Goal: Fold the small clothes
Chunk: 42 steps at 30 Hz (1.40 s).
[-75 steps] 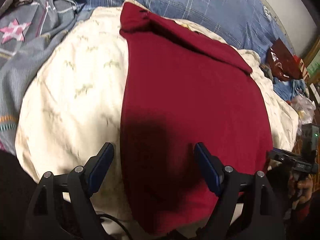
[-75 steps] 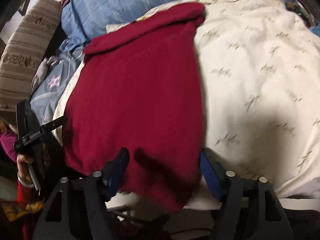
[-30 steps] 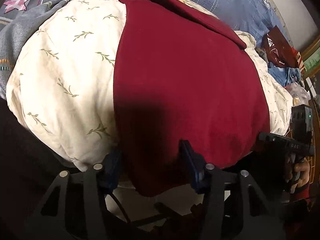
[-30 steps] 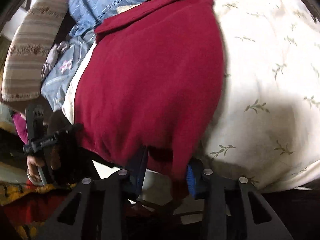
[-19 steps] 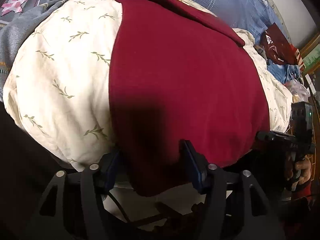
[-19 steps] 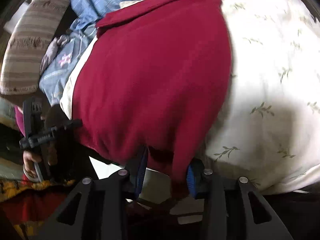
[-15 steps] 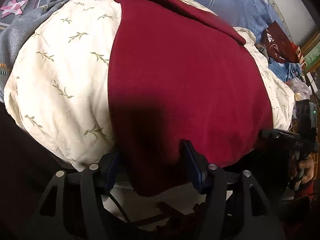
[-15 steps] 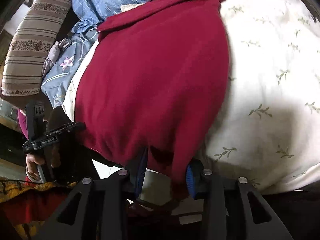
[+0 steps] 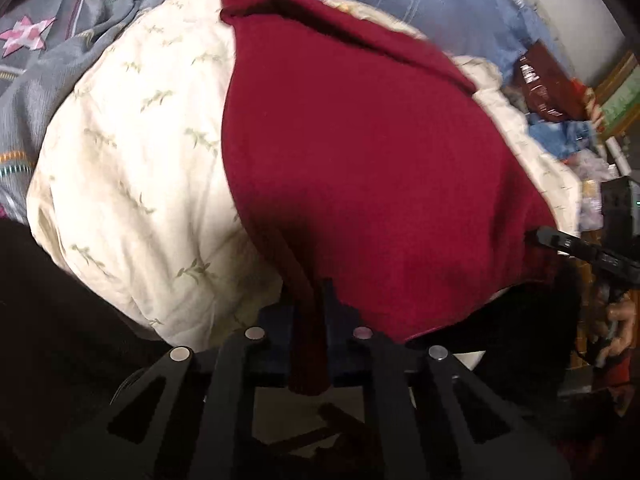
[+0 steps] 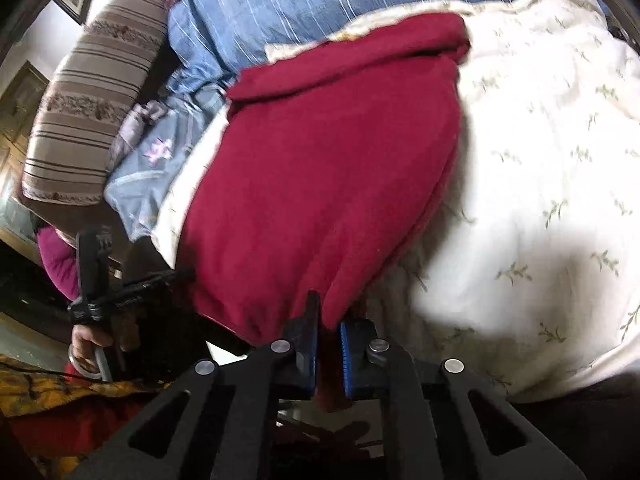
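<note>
A dark red garment [image 9: 360, 152] lies flat on a cream leaf-print quilt [image 9: 132, 168], with its far end folded over. My left gripper [image 9: 306, 320] is shut on the garment's near left corner, which hangs over the quilt's edge. In the right wrist view the same red garment [image 10: 320, 184] fills the middle. My right gripper [image 10: 329, 340] is shut on its near right corner, and the cloth bunches between the blue pads [image 10: 347, 354]. Each gripper shows in the other's view: the right [image 9: 580, 248], the left [image 10: 120, 300].
Blue striped bedding [image 10: 320, 4] lies beyond the quilt. A grey garment with a pink star [image 9: 28, 36] lies at the left. A striped cushion [image 10: 92, 92] stands at the far left. Clutter and a dark red packet [image 9: 540, 88] lie at the right.
Both grippers have closed from wide open onto the garment's near corners. The near hem now bunches and lifts slightly at both corners.
</note>
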Each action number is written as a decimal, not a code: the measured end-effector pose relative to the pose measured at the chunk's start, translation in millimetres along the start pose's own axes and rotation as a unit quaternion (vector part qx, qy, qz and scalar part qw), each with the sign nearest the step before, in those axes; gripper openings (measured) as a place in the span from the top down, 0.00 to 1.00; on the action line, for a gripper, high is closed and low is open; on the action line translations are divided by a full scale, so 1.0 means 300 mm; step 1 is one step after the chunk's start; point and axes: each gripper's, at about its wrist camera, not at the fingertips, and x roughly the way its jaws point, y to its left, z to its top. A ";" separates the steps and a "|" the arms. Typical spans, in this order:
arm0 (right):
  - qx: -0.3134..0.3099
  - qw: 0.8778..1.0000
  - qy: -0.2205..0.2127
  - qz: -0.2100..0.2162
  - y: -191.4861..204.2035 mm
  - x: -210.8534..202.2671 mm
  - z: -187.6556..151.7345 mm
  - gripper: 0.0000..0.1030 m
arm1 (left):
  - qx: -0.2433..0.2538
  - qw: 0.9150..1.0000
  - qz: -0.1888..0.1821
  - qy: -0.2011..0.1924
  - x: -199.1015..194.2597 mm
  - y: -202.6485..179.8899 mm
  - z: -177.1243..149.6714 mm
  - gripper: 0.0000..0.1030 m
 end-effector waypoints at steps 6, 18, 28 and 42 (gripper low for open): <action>0.011 0.995 -0.085 0.060 0.009 -0.117 0.100 0.93 | -0.015 0.997 -0.062 -0.037 -0.122 0.031 0.078 0.93; 0.017 0.985 -0.161 0.057 0.007 -0.125 0.293 0.93 | -0.010 0.990 -0.080 -0.112 -0.194 0.026 0.291 0.95; 0.054 0.973 -0.218 0.050 -0.084 -0.081 0.544 0.93 | -0.015 0.985 -0.062 -0.161 -0.158 0.044 0.548 0.96; 0.148 0.973 -0.177 -0.007 -0.387 0.228 0.910 0.91 | -0.064 0.986 -0.010 -0.154 0.151 0.174 0.971 0.95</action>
